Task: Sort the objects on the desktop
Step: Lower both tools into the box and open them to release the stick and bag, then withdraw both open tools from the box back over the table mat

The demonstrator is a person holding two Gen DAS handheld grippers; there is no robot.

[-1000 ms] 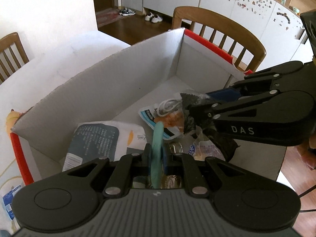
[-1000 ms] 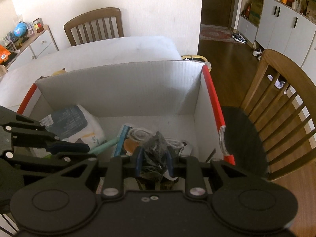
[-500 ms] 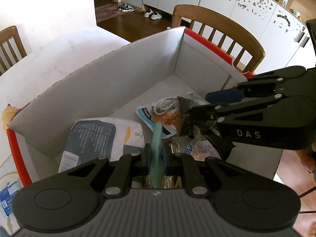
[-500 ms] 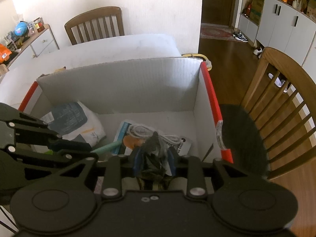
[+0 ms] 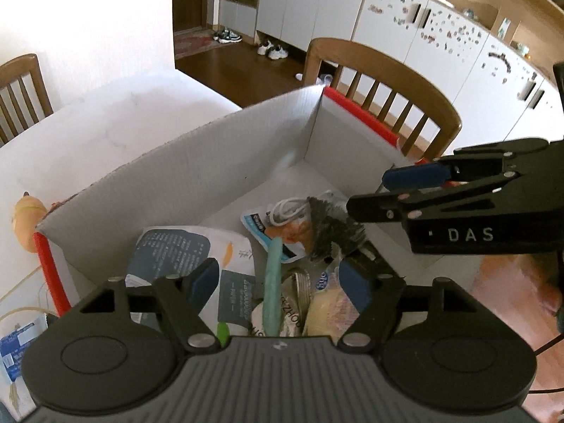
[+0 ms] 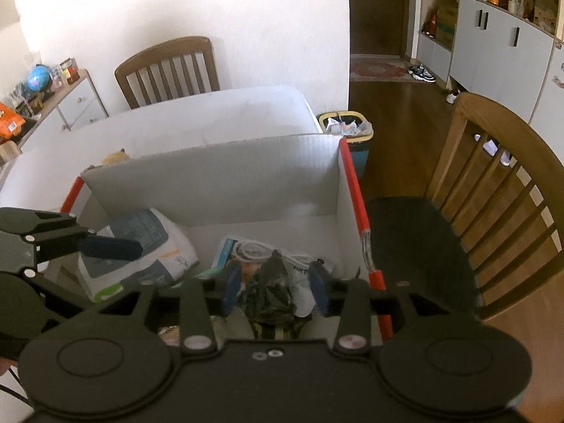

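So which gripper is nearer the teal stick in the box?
Left. The left gripper has just opened around the teal stick; the right gripper sits beside it, around the dark wrapper.

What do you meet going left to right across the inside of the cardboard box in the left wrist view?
Grey-and-white pouch → teal stick → white coiled cable → dark crumpled wrapper, all on the floor of the cardboard box.

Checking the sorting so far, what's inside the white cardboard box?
In the cardboard box: a grey-and-white pouch, a teal stick, a white cable on a packet, a dark crumpled bag. Items underneath are covered.
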